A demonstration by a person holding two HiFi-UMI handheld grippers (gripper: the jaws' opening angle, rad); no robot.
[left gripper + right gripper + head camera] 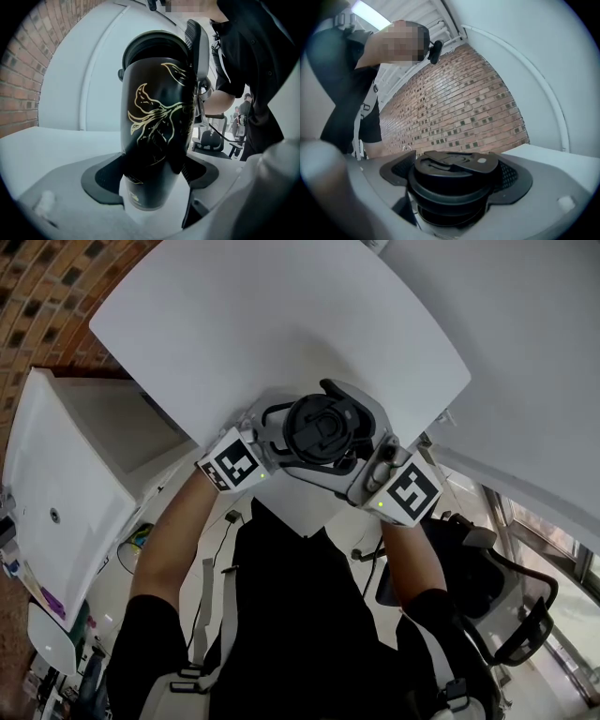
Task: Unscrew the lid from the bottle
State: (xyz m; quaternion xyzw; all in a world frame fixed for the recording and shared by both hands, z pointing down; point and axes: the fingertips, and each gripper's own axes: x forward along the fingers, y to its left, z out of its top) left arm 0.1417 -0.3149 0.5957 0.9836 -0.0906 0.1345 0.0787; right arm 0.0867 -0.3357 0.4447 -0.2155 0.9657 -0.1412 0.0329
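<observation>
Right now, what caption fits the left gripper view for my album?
Left tongs squeeze a black bottle with gold flowers, its lid on top.

Bottle (pixel 157 136): glossy black body with a gold line drawing of leaves, narrowing toward its base. It is roughly upright, and its lower body is clamped between the fingers of the left gripper (pixel 152 174). Lid (pixel 454 164): black and round, with a stepped rim and a flip tab across its top. It is seated on the bottle's mouth, its sides between the fingers of the right gripper (pixel 455 174).
</observation>
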